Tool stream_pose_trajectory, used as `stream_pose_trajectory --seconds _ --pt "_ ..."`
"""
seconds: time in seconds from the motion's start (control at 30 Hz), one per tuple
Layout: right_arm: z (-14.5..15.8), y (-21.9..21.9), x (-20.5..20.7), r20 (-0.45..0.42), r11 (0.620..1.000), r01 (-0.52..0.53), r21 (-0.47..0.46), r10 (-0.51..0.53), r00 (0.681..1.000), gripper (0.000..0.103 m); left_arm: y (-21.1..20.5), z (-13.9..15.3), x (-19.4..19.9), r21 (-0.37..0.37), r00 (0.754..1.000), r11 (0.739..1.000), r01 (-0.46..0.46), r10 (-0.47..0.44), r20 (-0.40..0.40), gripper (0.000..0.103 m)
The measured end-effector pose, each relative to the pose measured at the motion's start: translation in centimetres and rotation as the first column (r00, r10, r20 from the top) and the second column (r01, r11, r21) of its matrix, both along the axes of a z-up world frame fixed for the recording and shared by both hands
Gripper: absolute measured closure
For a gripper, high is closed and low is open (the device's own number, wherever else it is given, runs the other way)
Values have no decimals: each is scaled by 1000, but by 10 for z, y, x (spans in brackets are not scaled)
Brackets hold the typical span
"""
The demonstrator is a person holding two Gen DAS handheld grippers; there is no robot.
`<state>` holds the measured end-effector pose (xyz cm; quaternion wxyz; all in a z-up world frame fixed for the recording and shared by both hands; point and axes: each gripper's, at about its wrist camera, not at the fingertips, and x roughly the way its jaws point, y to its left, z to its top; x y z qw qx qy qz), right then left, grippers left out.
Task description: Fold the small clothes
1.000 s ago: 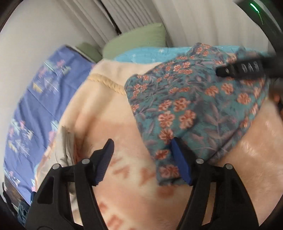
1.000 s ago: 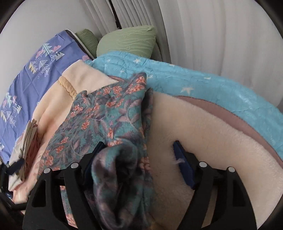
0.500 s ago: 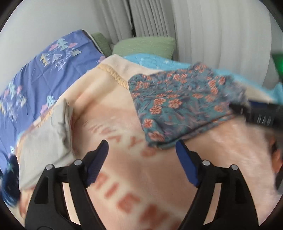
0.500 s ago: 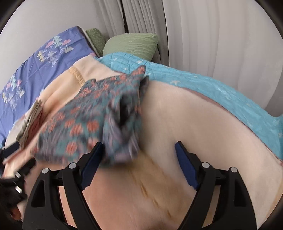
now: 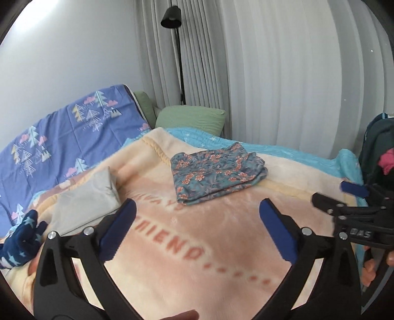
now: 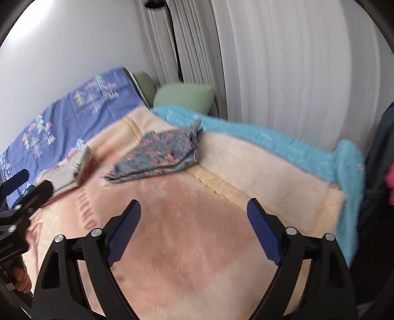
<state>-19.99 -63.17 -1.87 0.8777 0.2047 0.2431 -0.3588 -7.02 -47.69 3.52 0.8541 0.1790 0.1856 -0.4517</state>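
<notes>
So the floral garment [image 5: 216,174] is sitting folded into a rough rectangle on the peach blanket [image 5: 197,246], up toward the far side of the bed, close to where the turquoise quilt [image 5: 295,150] starts. Nothing is touching it. The left claw [image 5: 197,231] is spread wide with nothing between its blue pads [image 5: 118,233], and its jaws have just been opening up further; it hangs over the lettered part of the blanket, well apart from the garment. Same deal with the right claw [image 6: 194,231]: jaws apart and just been widening, only bare blanket showing between them, and the garment [image 6: 160,155] lies up and to the left of it in that view, which is a bit blurry. Off to the left of the floral piece there's a folded grey garment [image 5: 86,206] lying on the blanket, and nearer the left edge a dark blue star-print item [image 5: 22,241], crumpled. A purple tree-print sheet [image 5: 61,137] runs along the wall side, green pillows [image 5: 192,118] sit at the head, and a black floor lamp [image 5: 172,19] stands by the white curtains [image 5: 283,73].
</notes>
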Motion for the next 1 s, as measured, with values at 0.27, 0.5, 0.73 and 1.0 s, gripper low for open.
stream_pose_trajectory --seconds 0.27,0.5,0.73,1.0 --pt "36 61 -48 25 973 93 -211 -90 996 1 51 13 -31 -59 998 996 -60 60 6 2" --pt "47 87 -63 32 976 88 -200 -83 996 1 83 12 -59 -84 998 996 -44 47 35 2" --pt "31 95 -59 -27 991 54 -123 -58 998 1 100 8 -69 -72 999 997 -38 38 3 2" --pt "31 106 -54 -47 989 44 -140 -51 998 1 108 3 -71 -47 999 999 -25 23 -45 2"
